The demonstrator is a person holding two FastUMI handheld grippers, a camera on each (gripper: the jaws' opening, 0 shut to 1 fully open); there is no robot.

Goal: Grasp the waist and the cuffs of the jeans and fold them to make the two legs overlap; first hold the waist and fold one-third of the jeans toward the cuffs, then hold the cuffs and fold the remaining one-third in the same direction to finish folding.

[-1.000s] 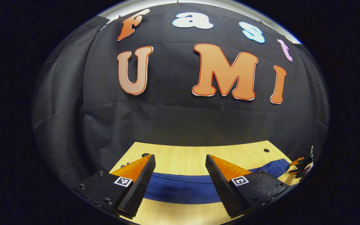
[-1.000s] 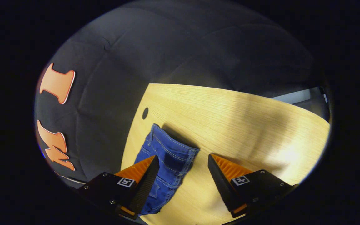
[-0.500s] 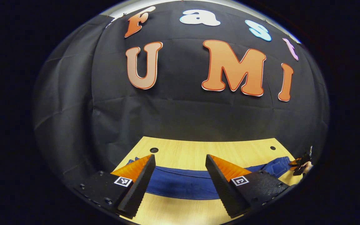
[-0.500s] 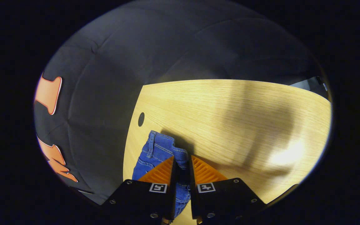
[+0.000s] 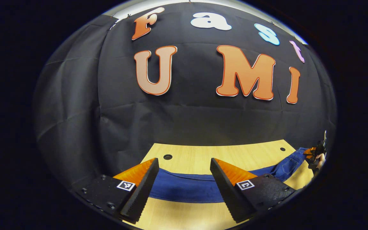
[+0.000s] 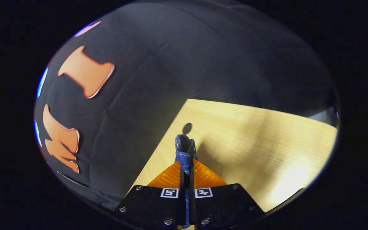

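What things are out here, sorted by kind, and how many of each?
Blue denim jeans: 1
Light wooden table: 1
Round holes in the table top: 2
Handheld two-finger grippers, left gripper and right gripper: 2
Total: 6

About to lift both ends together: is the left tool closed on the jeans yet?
Not yet. The left tool is open, its fingers wide apart over the jeans lying on the table.

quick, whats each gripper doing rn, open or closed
Left hand-held gripper: open, holding nothing, jeans lying beyond its fingers.
Right hand-held gripper: closed on the jeans' end, pinched between both fingers.
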